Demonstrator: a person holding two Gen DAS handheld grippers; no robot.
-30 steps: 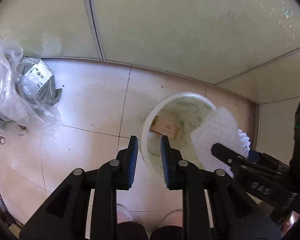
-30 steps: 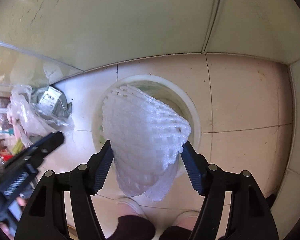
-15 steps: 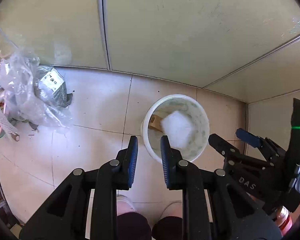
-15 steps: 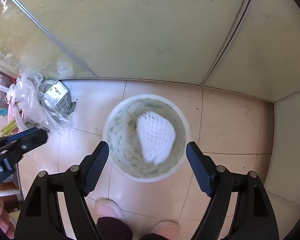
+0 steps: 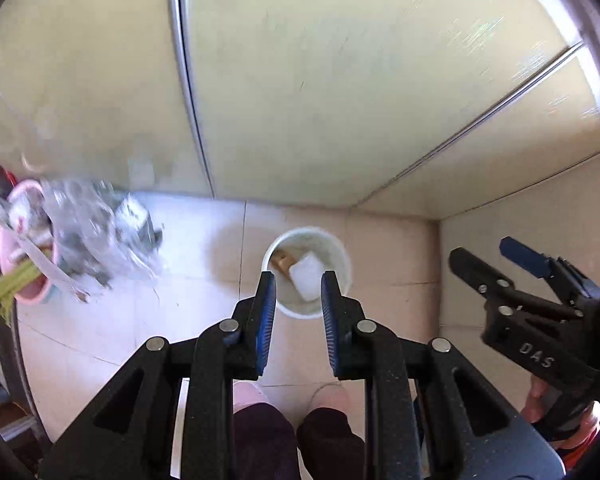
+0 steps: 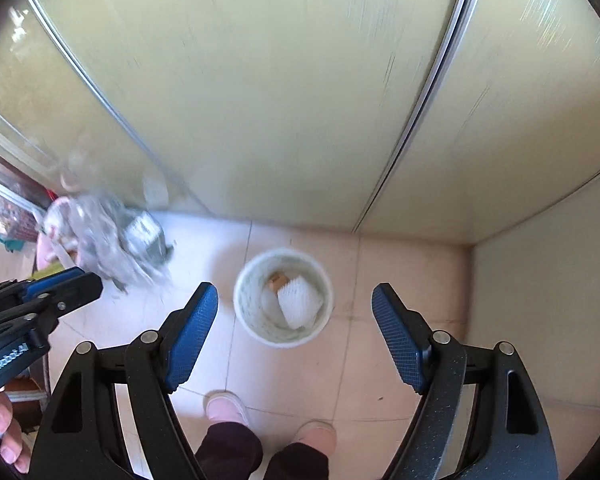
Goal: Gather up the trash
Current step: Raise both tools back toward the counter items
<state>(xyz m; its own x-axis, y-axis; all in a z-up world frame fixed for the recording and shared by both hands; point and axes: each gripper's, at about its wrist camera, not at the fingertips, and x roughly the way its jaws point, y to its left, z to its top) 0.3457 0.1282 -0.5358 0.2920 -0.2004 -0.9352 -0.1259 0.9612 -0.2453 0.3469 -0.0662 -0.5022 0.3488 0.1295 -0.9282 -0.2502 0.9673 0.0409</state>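
**Two empty grippers above the bin, foam net dropped**

Both tools pointed steeply down at the floor. My right gripper stood with its jaws wide apart and nothing between them; they had just been opening, and the white foam net they had carried lay inside the round white bin, resting beside a brown scrap at the bottom. My left gripper showed only a narrow gap between its blue pads, and that gap was bare too.

From the jaws outward, the bin sat on the tiled floor near the corner where the two pale walls met, with the person's pink slippers just short of it. Off toward the floor's left edge, against the wall, a clear plastic bag lay crumpled over some dark stuff, beside a pink basin; blur hid the details.

I judged this drop finished. The next move called for turning toward more trash, likely that left-hand pile, opening the left jaws wider first, since crumpled film wants a broad bite.
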